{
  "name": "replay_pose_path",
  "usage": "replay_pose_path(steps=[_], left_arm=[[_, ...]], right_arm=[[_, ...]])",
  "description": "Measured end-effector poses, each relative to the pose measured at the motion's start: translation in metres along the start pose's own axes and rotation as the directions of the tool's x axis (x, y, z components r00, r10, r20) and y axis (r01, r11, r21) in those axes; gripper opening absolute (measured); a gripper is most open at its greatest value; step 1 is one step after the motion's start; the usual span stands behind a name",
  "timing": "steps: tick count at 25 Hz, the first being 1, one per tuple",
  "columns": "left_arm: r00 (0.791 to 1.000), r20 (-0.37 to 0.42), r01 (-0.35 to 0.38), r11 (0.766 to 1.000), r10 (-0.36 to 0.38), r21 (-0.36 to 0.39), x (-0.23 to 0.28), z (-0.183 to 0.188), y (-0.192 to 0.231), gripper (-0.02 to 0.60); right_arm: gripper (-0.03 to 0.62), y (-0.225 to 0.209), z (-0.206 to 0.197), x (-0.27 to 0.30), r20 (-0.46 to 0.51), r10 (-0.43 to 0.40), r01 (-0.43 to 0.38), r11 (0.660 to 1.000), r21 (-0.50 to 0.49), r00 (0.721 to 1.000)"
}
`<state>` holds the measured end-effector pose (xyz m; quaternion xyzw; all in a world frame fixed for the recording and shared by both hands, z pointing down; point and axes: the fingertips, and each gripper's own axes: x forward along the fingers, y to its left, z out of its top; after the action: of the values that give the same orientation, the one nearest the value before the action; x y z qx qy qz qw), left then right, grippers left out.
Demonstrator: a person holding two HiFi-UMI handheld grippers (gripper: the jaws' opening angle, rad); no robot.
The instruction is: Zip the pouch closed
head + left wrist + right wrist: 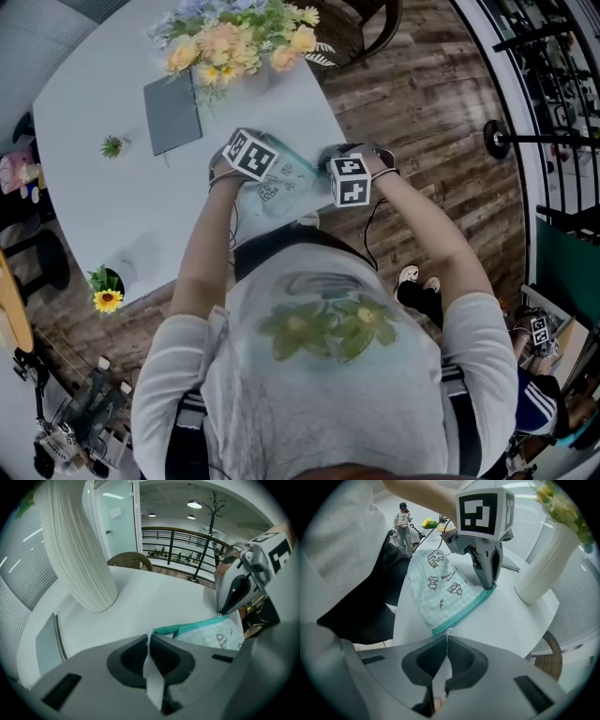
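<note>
The pouch (281, 181) lies at the near edge of the counter (94, 94), between the two claws. The left claw (150, 637) is clamped on the pouch's teal-edged left end, and the right claw (447, 637) is pinched together on the small pull (448, 631) at its right end; how far the zip is run cannot be told. Risk: the pull is held only at the claw tips, so a tug off the zip's line could slip it free or snag the teeth, and a weak left hold would let the pouch bunch and drag off the edge.
</note>
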<state>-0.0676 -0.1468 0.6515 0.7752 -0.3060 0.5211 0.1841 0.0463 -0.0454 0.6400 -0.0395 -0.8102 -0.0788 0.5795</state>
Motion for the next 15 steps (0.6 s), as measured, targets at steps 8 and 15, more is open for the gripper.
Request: replay_pose_path(steps=[8,15], left_arm=[[1.0,0.0,-0.01,1.0,0.01,-0.002,0.0003,-0.0005,0.0004,0.021],[1.0,0.004,-0.021,1.0,0.021,0.015,-0.0003,-0.0009,0.0001,0.021]], right_arm=[[0.02,0.0066,-0.0015,-0.0011,0.004,-0.02,0.02,0.998,0.06,1.0],[0.02,0.0091,-0.001,-0.0024,0.036,-0.061,0.055,0.987,0.153,0.997]])
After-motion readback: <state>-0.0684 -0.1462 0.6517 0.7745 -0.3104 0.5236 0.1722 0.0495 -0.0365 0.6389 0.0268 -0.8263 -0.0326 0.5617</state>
